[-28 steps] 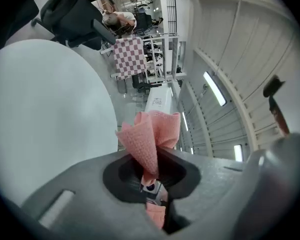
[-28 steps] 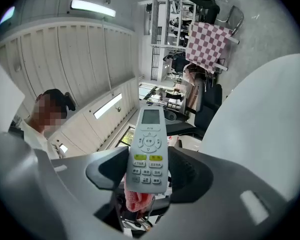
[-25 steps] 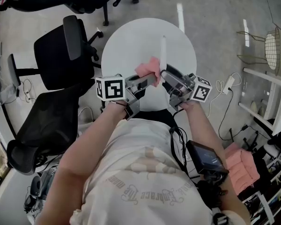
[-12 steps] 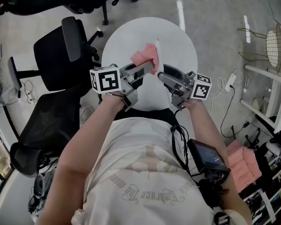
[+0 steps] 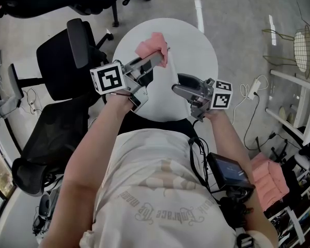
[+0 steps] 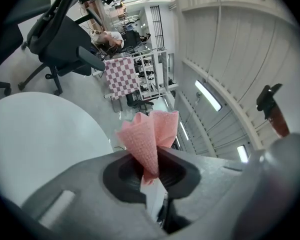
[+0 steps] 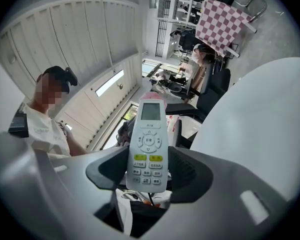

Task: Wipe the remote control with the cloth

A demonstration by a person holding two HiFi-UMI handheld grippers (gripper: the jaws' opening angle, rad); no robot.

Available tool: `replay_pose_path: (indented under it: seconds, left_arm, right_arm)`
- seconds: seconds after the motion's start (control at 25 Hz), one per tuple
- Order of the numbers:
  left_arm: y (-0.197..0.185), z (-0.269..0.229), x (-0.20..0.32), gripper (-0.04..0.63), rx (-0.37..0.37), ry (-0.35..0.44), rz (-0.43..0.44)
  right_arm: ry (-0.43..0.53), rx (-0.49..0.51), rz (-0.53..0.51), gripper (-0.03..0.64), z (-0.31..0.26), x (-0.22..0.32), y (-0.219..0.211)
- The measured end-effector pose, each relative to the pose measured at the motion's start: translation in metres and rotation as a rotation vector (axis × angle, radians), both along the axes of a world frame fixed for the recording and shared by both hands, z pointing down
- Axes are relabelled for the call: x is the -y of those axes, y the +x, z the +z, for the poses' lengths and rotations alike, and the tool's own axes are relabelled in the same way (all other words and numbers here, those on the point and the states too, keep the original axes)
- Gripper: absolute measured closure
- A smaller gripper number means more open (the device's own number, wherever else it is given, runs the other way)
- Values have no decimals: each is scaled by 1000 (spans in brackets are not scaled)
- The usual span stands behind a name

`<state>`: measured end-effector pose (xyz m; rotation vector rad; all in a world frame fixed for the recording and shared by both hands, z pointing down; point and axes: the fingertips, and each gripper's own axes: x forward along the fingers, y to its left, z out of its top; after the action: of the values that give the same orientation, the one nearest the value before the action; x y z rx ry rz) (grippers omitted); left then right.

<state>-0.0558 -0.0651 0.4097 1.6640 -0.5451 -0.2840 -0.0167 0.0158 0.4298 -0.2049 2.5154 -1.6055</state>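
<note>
My left gripper (image 5: 156, 61) is shut on a pink cloth (image 5: 151, 45) and holds it raised over the round white table (image 5: 196, 40). In the left gripper view the cloth (image 6: 147, 136) stands up in a folded cone out of the closed jaws of the left gripper (image 6: 151, 176). My right gripper (image 5: 179, 84) is to the right of it and nearer to me. It is shut on a white remote control (image 7: 148, 144), held upright with screen and buttons facing the camera on the right gripper (image 7: 149, 174). In the head view the remote is hard to make out against the white table.
Black office chairs (image 5: 67, 61) stand left of the table. A wire chair (image 5: 298, 48) and a white shelf frame (image 5: 299, 99) are at the right, with a cable and plug (image 5: 253, 93) on the floor. Pink cloths (image 5: 268, 182) lie at the lower right.
The left gripper has carried the pink cloth up and to the left, along and off the far end of the remote. The right gripper has barely shifted.
</note>
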Motion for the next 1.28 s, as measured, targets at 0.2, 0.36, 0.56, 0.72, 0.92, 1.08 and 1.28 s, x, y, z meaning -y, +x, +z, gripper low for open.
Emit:
replay_pose_path:
  seconds: [0.2,0.36,0.56,0.72,0.92,1.08,1.28]
  left_arm:
    - [3,-11,6,552,-54,7,6]
    - [18,-3,-14,552,-41,-29,86]
    - [32,10,-39,552,4,-41,166]
    - [38,16,-54,552,12,-37,212]
    - [48,22,-72,552,12,-62,263]
    - [59,27,-89,552,5,-86,308]
    - [62,36,-111,552,11,-109,351]
  right_arm:
    - [13,9,-21,360,-3,-5,-3]
    - [5,26,18,360,-3,1,1]
    - [-11,68,90,360,-7,15,8]
    - [-31,110,158,360,-9,24,14]
    - [-57,134,235,360,-5,35,23]
    - [-68,114,266,360,2,38,31]
    - [-98,13,268,360,26,35,35]
